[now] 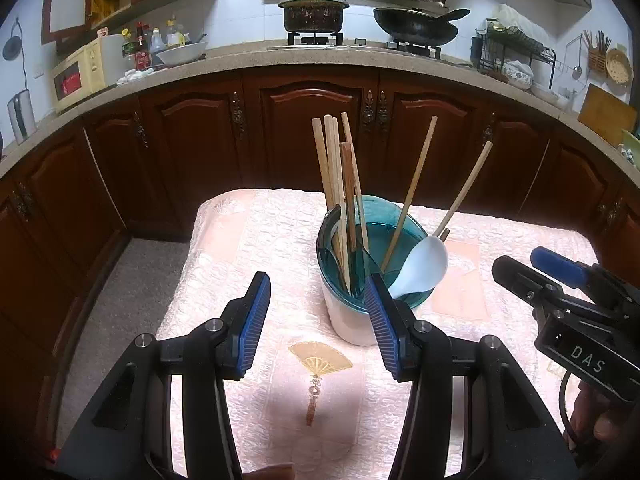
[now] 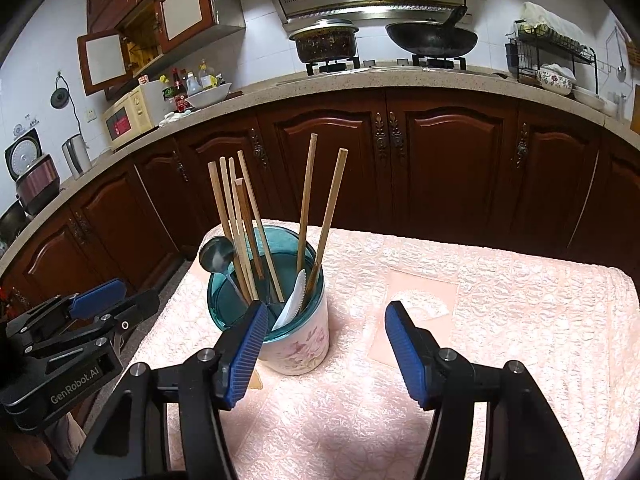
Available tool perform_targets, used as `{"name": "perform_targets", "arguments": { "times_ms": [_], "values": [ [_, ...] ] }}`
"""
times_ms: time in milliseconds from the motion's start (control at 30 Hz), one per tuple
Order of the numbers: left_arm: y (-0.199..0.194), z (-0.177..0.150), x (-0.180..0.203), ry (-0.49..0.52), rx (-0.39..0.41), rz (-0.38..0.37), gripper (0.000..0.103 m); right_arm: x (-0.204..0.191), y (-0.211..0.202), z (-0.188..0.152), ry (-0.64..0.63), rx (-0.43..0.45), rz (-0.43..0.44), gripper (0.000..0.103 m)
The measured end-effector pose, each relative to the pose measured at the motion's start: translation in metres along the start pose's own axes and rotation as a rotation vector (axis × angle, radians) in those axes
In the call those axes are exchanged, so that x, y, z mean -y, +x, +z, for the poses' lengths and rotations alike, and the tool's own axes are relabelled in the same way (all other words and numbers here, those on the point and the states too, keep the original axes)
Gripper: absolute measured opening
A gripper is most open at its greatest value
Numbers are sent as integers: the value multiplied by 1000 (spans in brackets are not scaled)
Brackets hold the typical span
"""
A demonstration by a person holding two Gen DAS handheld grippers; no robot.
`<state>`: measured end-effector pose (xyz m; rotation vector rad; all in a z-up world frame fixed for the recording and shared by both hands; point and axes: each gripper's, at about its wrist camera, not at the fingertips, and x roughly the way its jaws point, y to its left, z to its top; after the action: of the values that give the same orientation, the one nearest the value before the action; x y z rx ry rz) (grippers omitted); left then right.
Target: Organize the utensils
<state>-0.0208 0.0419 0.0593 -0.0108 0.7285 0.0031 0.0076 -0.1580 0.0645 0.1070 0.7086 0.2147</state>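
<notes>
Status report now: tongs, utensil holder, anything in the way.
Left tongs open, empty. Right tongs open, empty. Utensil holder upright on tablecloth, holding chopsticks, white spoon, metal spoon. Nothing blocking approach.

The holder wall hides the chopsticks' lower ends.

A pink quilted table carries an upright utensil holder.

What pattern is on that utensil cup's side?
Pink flowers on white, below a teal rim; the utensil cup shows it best in the right wrist view.
</notes>
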Motion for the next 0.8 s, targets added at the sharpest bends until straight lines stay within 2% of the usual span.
{"name": "perform_targets", "arguments": {
  "times_ms": [800],
  "values": [
    [-3,0,0,12,13,21,48,-5,6,0,-25,-7,3,60]
  ]
}}
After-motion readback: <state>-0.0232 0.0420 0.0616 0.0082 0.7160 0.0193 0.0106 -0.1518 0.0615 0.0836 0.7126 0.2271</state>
